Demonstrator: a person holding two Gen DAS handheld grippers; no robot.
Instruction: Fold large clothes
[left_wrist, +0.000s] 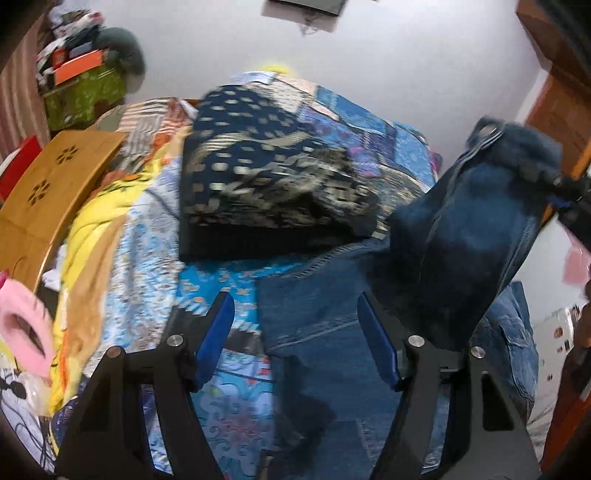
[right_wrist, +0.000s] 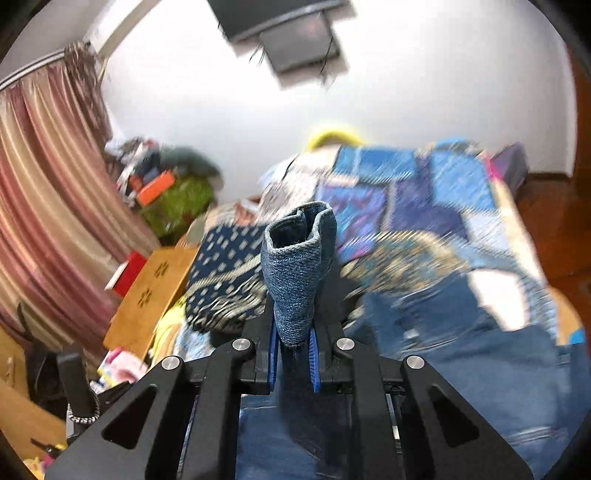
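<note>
A blue denim garment (left_wrist: 325, 332) lies on the bed's patterned cover, and part of it hangs lifted at the right (left_wrist: 465, 236). My left gripper (left_wrist: 295, 325) is open just above the denim, its blue pads (left_wrist: 218, 332) wide apart. My right gripper (right_wrist: 293, 339) is shut on a bunched fold of the denim (right_wrist: 299, 266), which sticks up between the pads. The rest of the denim (right_wrist: 461, 350) spreads below it on the bed. A folded dark blue garment with pale spots (left_wrist: 266, 173) lies further up the bed and also shows in the right wrist view (right_wrist: 225, 273).
A wooden lap table (left_wrist: 48, 192) leans at the bed's left edge, beside yellow bedding (left_wrist: 88, 236). A green box with clutter (left_wrist: 85, 92) stands by the far wall. Striped curtains (right_wrist: 48, 206) hang at the left. A wooden door (left_wrist: 557, 107) is at the right.
</note>
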